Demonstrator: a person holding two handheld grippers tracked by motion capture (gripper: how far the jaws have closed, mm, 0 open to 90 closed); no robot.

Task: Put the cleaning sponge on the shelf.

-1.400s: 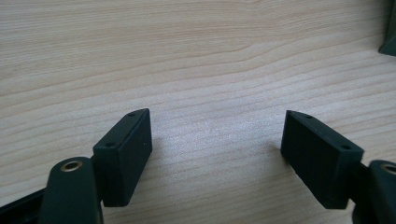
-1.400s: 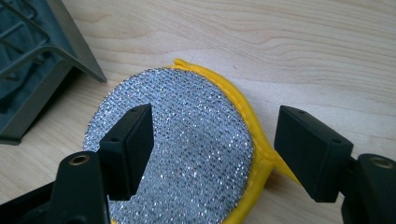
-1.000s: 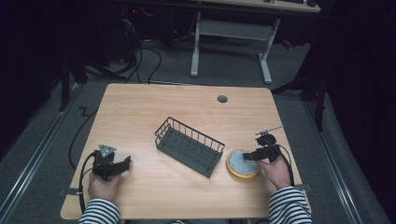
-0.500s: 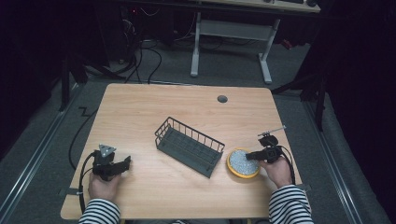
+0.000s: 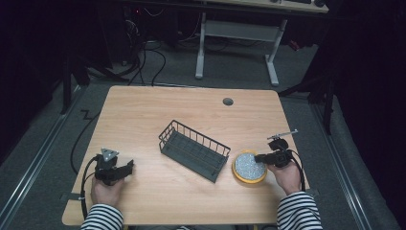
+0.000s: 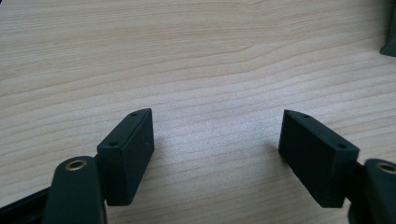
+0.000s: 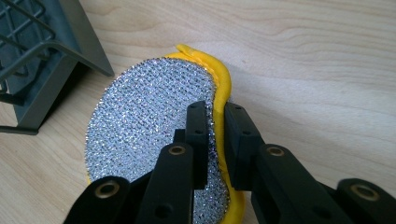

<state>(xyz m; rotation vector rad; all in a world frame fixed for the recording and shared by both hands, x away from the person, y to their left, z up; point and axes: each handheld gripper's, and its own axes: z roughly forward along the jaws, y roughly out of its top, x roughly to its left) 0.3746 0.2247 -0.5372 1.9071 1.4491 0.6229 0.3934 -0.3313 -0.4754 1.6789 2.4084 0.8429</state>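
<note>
Yellow sponge (image 7: pixel 154 140) lay on desk (image 5: pixel 143 115) just beside wire basket (image 5: pixel 194 149); right claw (image 7: pixel 215 135) pinched its rim. Lift level, clear basket wall. Left claw (image 6: pixel 217 154) rested spread, holding nothing.

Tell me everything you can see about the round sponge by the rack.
The sponge is a round scrubbing pad: a glittery silver mesh face on a soft-looking yellow backing that shows as a rim. It sits on the table just right of the wire rack, near the front edge. The right gripper is shut on its edge, one jaw on the silver face and one behind the yellow, tilting it up.
</note>
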